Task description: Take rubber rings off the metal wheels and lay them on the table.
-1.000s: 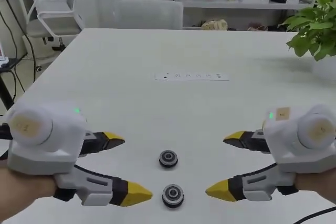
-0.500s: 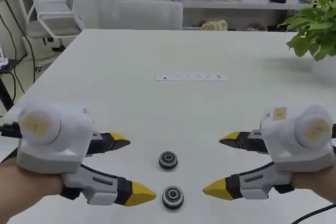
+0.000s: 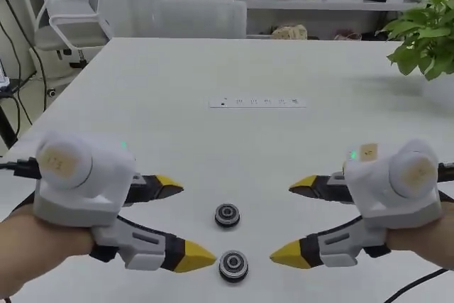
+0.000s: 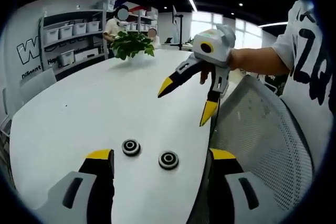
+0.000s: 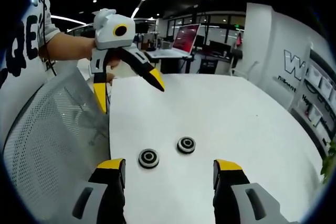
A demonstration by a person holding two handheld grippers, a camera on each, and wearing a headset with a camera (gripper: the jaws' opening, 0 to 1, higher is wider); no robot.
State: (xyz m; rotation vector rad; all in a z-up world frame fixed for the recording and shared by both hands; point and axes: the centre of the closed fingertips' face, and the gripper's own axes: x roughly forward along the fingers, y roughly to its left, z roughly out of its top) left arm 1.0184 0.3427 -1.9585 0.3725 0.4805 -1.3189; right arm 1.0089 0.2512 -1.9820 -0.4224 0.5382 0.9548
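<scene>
My left gripper (image 3: 193,221) and right gripper (image 3: 285,220) are both wide open and hold nothing. Between their yellow tips, close to the near edge of the white table (image 3: 213,69), lie one small round dark-rimmed metal wheel (image 3: 227,214) and a nearer wheel (image 3: 233,265) like it. They look too small to tell rubber from metal.

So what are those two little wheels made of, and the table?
The near wheel and far wheel: a silvery, glinting middle, likely metal, with a dull black ring around it, probably rubber. The table: smooth, pale, matte top with soft reflections, maybe laminate or painted board; I cannot tell which.
</scene>
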